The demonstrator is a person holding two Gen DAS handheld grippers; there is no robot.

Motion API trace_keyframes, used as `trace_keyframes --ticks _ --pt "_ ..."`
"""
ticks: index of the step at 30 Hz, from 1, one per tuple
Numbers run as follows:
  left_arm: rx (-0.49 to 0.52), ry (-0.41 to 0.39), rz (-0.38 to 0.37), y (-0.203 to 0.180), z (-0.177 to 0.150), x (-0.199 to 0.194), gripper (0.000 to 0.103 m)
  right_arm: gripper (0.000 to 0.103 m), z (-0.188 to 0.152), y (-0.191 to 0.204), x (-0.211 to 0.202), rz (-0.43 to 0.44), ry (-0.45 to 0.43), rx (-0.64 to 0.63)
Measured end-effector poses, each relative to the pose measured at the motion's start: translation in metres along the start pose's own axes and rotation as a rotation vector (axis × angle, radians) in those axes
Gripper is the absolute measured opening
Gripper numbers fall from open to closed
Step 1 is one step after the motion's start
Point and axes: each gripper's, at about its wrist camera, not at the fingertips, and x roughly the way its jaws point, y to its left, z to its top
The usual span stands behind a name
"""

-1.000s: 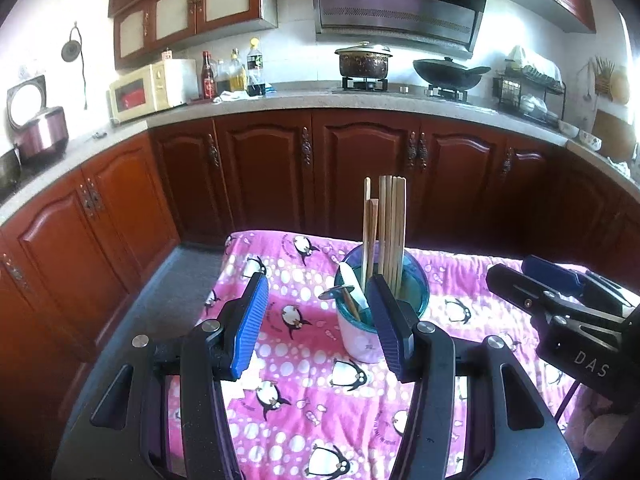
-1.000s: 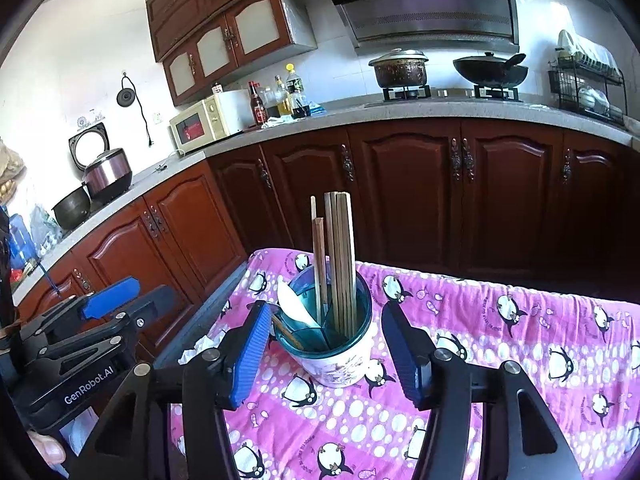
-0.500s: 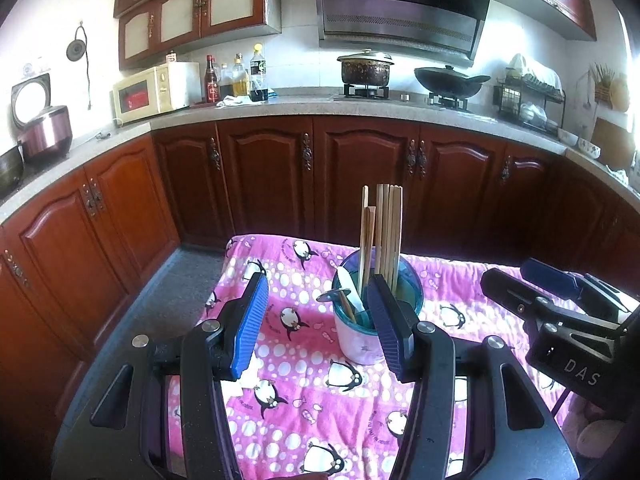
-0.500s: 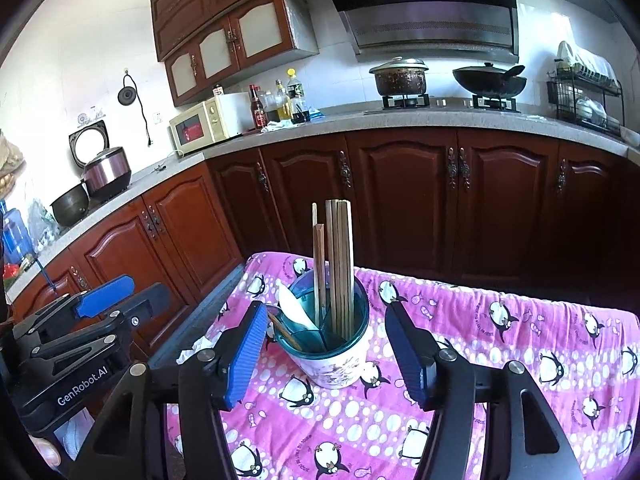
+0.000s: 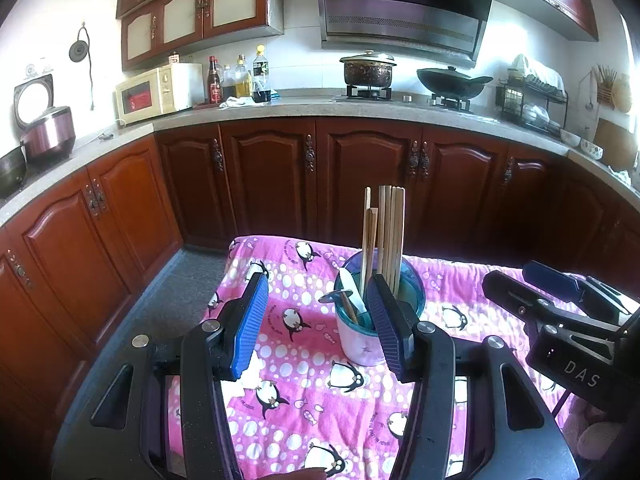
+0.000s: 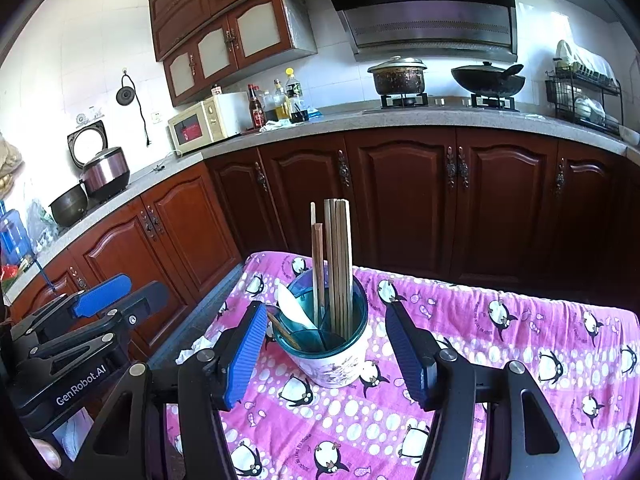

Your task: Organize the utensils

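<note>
A utensil holder [image 6: 334, 344], white outside with a teal insert, was seen standing upright on the bench, which was covered by a pink penguin-print cloth [image 6: 500, 344]. A bundle of wooden chopsticks [image 6: 338, 264] stood upright in one compartment of the holder, and a white spoon [image 6: 294, 312] leaned in the compartment beside it. In the right wrist view the holder was framed between the blue pads of the right gripper [image 6: 326, 354], whose jaws were spread and apart from the holder's wall on both sides; nothing was pinched. In the left wrist view the left gripper [image 5: 316, 330] was likewise held spread and empty, with the holder [image 5: 360, 340] lying ahead and to the right of its centre, partly hidden behind the right-hand pad. Only the left wrist view showed a small metal spoon bowl [image 5: 335, 297] at the holder's rim and the right gripper [image 5: 552, 308] from the side at the right edge. Only the right wrist view showed the divided interior of the insert and the left gripper [image 6: 100, 300] at the left edge.
</note>
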Motion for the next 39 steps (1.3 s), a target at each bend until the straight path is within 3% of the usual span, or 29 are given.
trace_keyframes --ticks 39 --pt "0.003 0.005 0.007 -0.0001 0.0002 0.0024 0.051 0.061 -0.0025 -0.0004 0.0080 -0.002 0.014 0.015"
